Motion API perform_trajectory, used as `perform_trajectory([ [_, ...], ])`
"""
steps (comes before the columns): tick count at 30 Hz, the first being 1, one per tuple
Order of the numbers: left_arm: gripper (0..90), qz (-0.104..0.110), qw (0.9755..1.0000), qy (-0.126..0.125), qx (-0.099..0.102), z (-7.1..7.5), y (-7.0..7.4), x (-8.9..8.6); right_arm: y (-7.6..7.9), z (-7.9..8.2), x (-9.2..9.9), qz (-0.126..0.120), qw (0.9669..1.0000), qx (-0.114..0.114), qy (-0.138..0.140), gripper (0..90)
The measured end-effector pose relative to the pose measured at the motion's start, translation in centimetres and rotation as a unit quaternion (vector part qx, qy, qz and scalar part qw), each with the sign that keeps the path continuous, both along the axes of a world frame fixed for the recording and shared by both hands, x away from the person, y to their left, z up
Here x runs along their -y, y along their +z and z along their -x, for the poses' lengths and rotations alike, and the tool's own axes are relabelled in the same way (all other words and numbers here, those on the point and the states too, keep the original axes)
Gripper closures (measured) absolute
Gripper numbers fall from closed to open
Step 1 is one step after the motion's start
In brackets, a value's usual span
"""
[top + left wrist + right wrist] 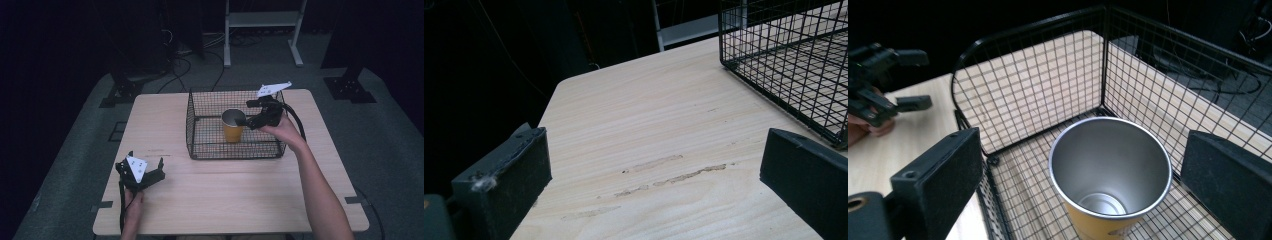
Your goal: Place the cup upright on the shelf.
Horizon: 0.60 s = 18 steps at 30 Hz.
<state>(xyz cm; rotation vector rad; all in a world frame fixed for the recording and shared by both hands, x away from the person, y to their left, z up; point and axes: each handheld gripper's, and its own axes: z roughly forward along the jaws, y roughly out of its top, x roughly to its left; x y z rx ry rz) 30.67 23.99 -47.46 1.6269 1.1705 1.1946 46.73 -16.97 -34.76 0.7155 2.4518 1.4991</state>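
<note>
1. No text, brand name, number or sign can be read anywhere on the table (225, 185) or the wire basket (200, 100).
2. The yellow cup (233, 131) shows no legible label.
3. Small dark marks on the left gripper (142, 172) plate are too blurred to make out.

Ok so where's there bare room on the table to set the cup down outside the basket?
The table is bare along its near edge, between the left gripper and the forearm, and in the strip left of the wire basket. Inside the basket it is crowded: the cup stands there with the open right gripper beside it.
</note>
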Motion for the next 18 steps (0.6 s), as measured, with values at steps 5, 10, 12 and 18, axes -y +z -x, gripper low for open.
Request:
perform_trajectory([
  [5, 0.0, -0.001, 1.0000, 0.000, 0.000, 0.0, 0.0, 0.0, 0.1, 0.8, 0.5, -0.002, 1.0000, 0.005, -0.005, 2.5],
  [10, 0.0, -0.001, 1.0000, 0.001, 0.000, 0.0, 0.0, 0.0, 0.1, 1.7, 1.2, -0.007, 1.0000, 0.004, -0.006, 2.5],
  [12, 0.0, -0.002, 1.0000, 0.000, 0.000, 0.0, 0.0, 0.0, 0.1, 2.2, 1.5, -0.008, 0.9999, 0.005, -0.004, 2.6],
  [18, 0.0, -0.002, 1.0000, 0.000, 0.000, 0.0, 0.0, 0.1, -0.2, 3.4, 2.1, -0.005, 1.0000, 0.006, -0.004, 6.2],
])
